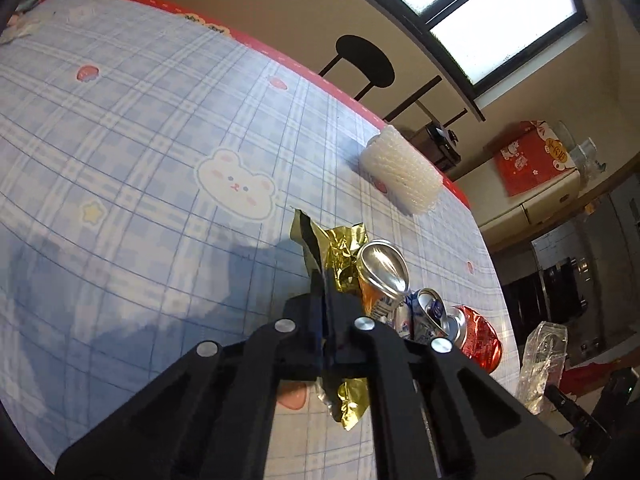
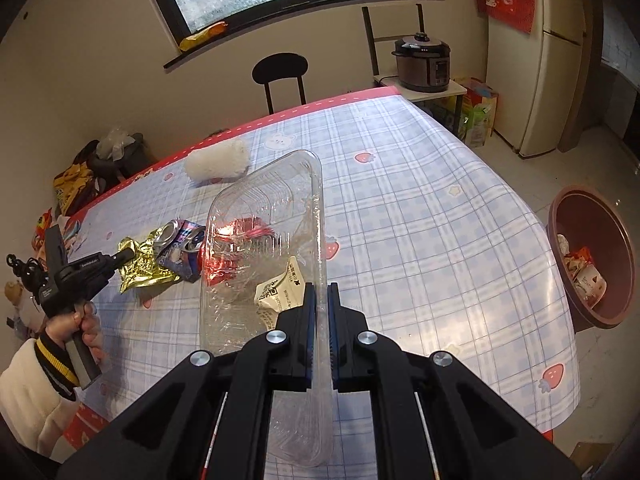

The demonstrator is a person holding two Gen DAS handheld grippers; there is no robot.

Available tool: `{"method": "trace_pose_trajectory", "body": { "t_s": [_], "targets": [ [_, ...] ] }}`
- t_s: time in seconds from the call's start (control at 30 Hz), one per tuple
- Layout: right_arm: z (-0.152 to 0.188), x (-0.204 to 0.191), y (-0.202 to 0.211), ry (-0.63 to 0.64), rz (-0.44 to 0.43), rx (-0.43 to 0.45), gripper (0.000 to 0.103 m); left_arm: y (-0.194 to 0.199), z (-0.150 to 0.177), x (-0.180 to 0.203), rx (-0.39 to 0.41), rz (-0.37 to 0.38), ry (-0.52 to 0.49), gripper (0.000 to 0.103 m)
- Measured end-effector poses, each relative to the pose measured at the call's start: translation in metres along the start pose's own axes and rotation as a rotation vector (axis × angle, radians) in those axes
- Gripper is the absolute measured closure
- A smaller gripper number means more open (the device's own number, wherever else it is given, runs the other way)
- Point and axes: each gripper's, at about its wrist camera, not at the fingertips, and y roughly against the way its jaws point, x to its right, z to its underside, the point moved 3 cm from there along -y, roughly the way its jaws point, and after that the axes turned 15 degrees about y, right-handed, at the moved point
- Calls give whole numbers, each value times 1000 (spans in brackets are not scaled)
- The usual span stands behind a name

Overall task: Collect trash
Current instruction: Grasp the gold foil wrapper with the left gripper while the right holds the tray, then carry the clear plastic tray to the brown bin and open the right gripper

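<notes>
Trash lay on the bench (image 2: 420, 208): the left hand-held gripper (image 1: 325, 280) clenched a gold wrapper (image 1: 340, 248) beside crushed cans (image 1: 404, 300), while the right hand-held gripper (image 2: 321, 292) grasped a clear plastic tray (image 2: 260, 220); a white foam roll (image 2: 218, 165) sat beyond.

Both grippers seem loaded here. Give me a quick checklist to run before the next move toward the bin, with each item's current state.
1. Right gripper shut on the clear tray: ok, rim pinched between the fingers.
2. Left gripper shut on the gold wrapper: ok.
3. Tray lifted off the table: cannot tell.
4. Bin open and in sight: ok, right of the table.
5. Table cleared: not ok, cans and foam roll remain.
</notes>
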Motion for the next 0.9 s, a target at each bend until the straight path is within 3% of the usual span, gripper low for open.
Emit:
{"method": "trace_pose_trajectory", "body": {
  "t_s": [0.2, 0.47, 0.63, 0.9],
  "targets": [
    [-5, -8, 6, 8, -28, 29, 96, 61, 9, 11, 118, -72, -141, 98],
    [-9, -13, 14, 0, -68, 66, 96, 143, 25, 14, 240, -86, -178, 98],
    [-12, -14, 19, -6, -90, 98, 96, 177, 39, 20, 278, -76, -185, 98],
    [-11, 3, 25, -32, -107, 131, 96, 187, 63, 46, 271, -68, -219, 98]
  ]
}}
